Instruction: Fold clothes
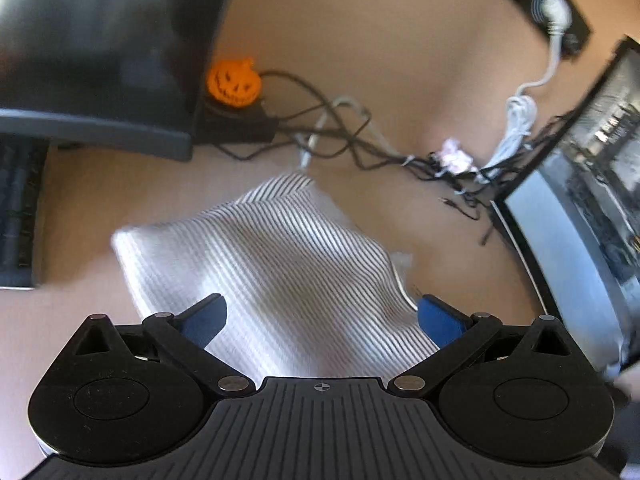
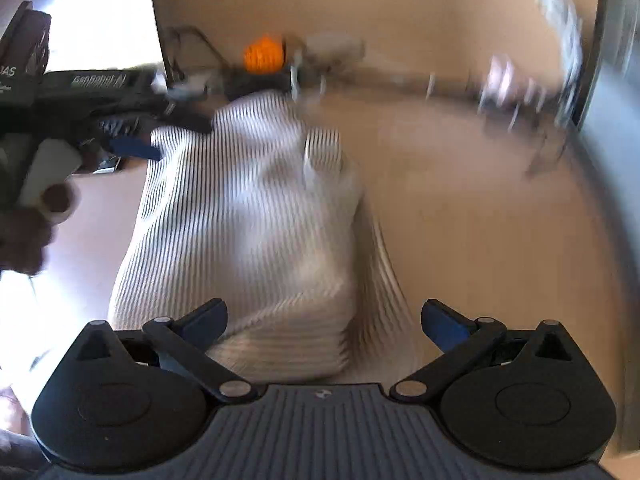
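On tan desk (image 1: 460, 280): striped cloth (image 1: 280, 248), folded, rumpled. Left gripper (image 1: 322, 316) and right gripper (image 2: 324, 320) both spread wide over it, pinching nothing. Orange pumpkin (image 1: 234, 82) behind.

Both wrist views look close and low along their tongs across the tan surface (image 1: 360, 40), sharing the white striped ribbed garment (image 1: 280, 264) (image 2: 248, 208) and orange pumpkin figure (image 1: 234, 82) (image 2: 264, 55).

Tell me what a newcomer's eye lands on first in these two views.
The white, finely striped ribbed garment lies folded in a thick bundle in the middle of the tan desk, between both open grippers. Behind it, the bright orange jack-o'-lantern pumpkin figure sits on a black base beside a tangle of black and white cables.
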The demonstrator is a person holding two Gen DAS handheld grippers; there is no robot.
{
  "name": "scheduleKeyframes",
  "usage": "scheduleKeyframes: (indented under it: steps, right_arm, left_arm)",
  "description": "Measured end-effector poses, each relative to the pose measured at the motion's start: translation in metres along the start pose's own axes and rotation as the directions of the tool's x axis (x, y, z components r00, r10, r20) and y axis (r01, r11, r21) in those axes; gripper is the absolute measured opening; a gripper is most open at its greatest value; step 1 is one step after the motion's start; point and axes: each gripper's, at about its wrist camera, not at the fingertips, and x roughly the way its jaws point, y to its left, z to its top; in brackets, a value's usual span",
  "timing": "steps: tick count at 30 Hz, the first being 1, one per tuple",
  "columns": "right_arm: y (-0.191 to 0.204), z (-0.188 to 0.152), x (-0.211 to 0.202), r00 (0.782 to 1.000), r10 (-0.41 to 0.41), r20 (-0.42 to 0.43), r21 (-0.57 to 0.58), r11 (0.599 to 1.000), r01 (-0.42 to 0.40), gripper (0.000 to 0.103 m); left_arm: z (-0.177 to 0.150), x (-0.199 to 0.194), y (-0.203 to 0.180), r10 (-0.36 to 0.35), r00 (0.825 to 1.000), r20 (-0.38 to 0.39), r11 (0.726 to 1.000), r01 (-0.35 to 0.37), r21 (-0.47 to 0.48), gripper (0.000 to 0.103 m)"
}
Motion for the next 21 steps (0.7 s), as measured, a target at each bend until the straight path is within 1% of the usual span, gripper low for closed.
scheduleKeyframes:
  steps: [1,2,5,6,8,9,12,13,16,17,18,21]
  right_arm:
    - [0.002,0.004,-0.01,0.999,-0.034,0.041,-0.026,0.999,0.035,0.103]
    - [-0.001,0.012,-0.015,0.995,-0.065,0.074,-0.025,0.997,0.067,0.103]
    - [-0.006,0.04,-0.007,0.984,-0.129,0.126,-0.061,0.989,0.137,0.103]
    - [-0.004,0.05,0.001,0.982,-0.133,0.136,-0.088,0.985,0.146,0.103]
    - [0.005,0.075,0.025,0.983,-0.114,0.147,-0.166,0.977,0.138,0.103]
    - [0.012,0.087,0.039,0.985,-0.1,0.143,-0.213,0.968,0.129,0.103]
    - [0.035,0.121,0.08,0.988,-0.075,0.136,-0.336,0.934,0.118,0.103]
    - [0.043,0.132,0.094,0.988,-0.072,0.136,-0.372,0.921,0.119,0.103]
    - [0.06,0.155,0.13,0.992,-0.079,0.096,-0.456,0.883,0.115,0.103]
    - [0.064,0.156,0.14,0.992,-0.093,0.082,-0.485,0.866,0.122,0.103]
    - [0.067,0.153,0.146,0.99,-0.118,0.074,-0.518,0.844,0.139,0.103]
    - [0.065,0.136,0.15,0.983,-0.141,0.117,-0.57,0.801,0.182,0.103]
  left_arm:
    - [-0.005,-0.011,-0.002,-0.001,1.0,0.007,1.0,0.001,0.012,0.103]
    - [-0.011,-0.018,-0.005,-0.009,1.0,0.005,1.0,0.009,0.017,0.103]
    - [-0.038,-0.025,-0.022,-0.076,0.996,-0.043,0.997,0.077,0.018,0.103]
    - [-0.046,-0.026,-0.03,-0.103,0.993,-0.063,0.994,0.104,0.023,0.103]
    - [-0.061,-0.022,-0.046,-0.161,0.981,-0.108,0.985,0.166,0.039,0.103]
    - [-0.068,-0.018,-0.053,-0.174,0.977,-0.125,0.982,0.181,0.047,0.103]
    - [-0.083,-0.003,-0.067,-0.172,0.971,-0.164,0.98,0.186,0.075,0.103]
    - [-0.087,0.002,-0.069,-0.156,0.972,-0.175,0.982,0.172,0.08,0.103]
    - [-0.092,0.01,-0.068,-0.08,0.979,-0.186,0.991,0.098,0.089,0.103]
    - [-0.093,0.011,-0.069,-0.058,0.981,-0.187,0.991,0.079,0.106,0.103]
    - [-0.093,0.012,-0.07,-0.037,0.981,-0.188,0.991,0.06,0.123,0.103]
    - [-0.095,0.014,-0.072,0.029,0.982,-0.188,0.985,0.004,0.173,0.103]
